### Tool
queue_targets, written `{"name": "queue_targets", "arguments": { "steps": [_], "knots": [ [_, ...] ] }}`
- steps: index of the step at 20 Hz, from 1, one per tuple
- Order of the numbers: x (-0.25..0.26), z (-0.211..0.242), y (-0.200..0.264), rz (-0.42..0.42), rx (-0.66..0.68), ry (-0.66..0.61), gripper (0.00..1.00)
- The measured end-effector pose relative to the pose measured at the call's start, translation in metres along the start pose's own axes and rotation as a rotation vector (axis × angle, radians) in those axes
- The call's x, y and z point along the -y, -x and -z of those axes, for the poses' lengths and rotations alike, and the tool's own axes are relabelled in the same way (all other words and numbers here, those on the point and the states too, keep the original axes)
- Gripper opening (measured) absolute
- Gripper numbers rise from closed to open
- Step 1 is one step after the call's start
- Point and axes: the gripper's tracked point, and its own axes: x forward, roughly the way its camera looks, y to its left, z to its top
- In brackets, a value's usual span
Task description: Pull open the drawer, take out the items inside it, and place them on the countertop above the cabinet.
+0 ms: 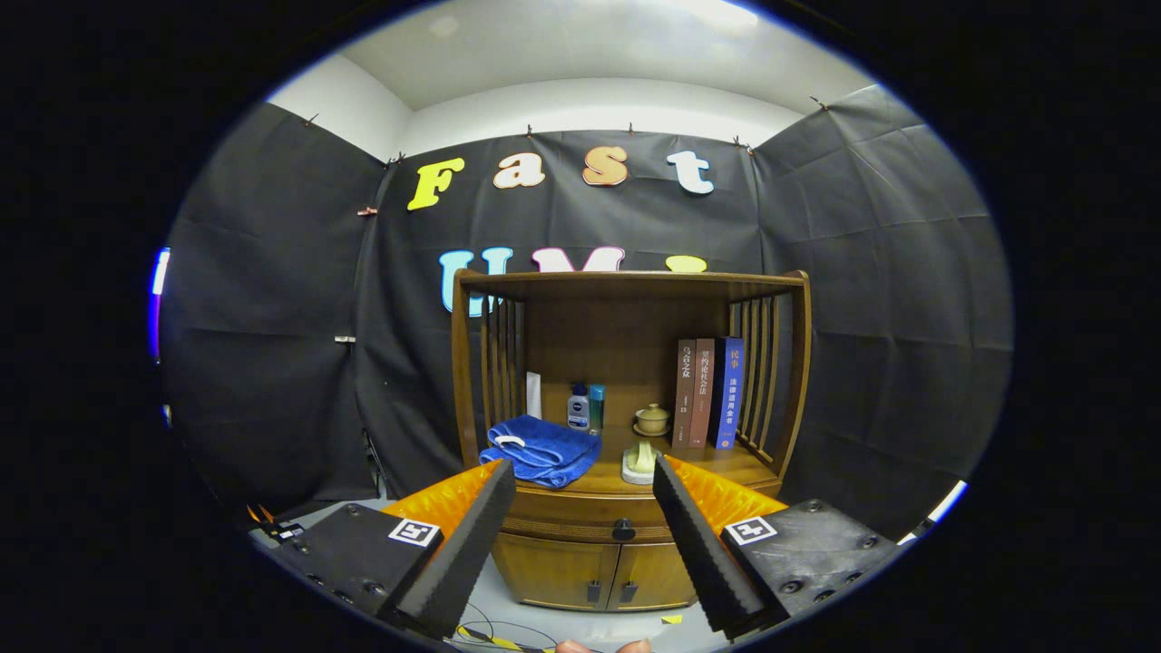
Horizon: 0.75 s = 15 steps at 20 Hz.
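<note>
Wooden cabinet [626, 435] sits straight ahead, its drawer [580, 526] shut, the dark knob [623, 530] lying between and beyond the gripper [583, 490] fingers, which are spread wide apart on nothing.

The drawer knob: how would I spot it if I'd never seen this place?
Find the wooden cabinet. Under its countertop with the blue towel runs a shut drawer. The drawer knob is the single round dark one, between the open tool fingers, unlike the two door handles below.
</note>
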Motion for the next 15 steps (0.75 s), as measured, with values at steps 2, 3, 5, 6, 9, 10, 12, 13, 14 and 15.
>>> {"name": "queue_targets", "arguments": {
  "steps": [2, 3, 5, 6, 9, 10, 12, 13, 14, 15],
  "knots": [
    [-0.0036, 0.0014, 0.0006, -0.008, -0.004, -0.003, 0.98],
    [-0.005, 0.001, 0.0001, -0.011, -0.003, -0.007, 0.98],
    [-0.005, 0.0017, 0.0005, -0.009, -0.002, -0.014, 0.98],
    [-0.0047, 0.0025, 0.0012, -0.011, 0.0, -0.016, 0.98],
    [-0.0024, 0.0055, 0.0009, -0.005, -0.007, -0.017, 0.98],
    [-0.0019, 0.0069, 0.0013, -0.003, -0.009, -0.019, 0.98],
    [-0.0006, 0.0068, 0.001, 0.0, -0.009, -0.022, 0.98],
    [-0.0001, 0.0071, 0.0009, 0.0, -0.008, -0.023, 0.98],
    [0.0005, 0.0075, 0.0014, 0.001, -0.008, -0.023, 0.98],
    [0.0002, 0.0077, 0.0015, 0.001, -0.008, -0.022, 0.98]
  ]
}}
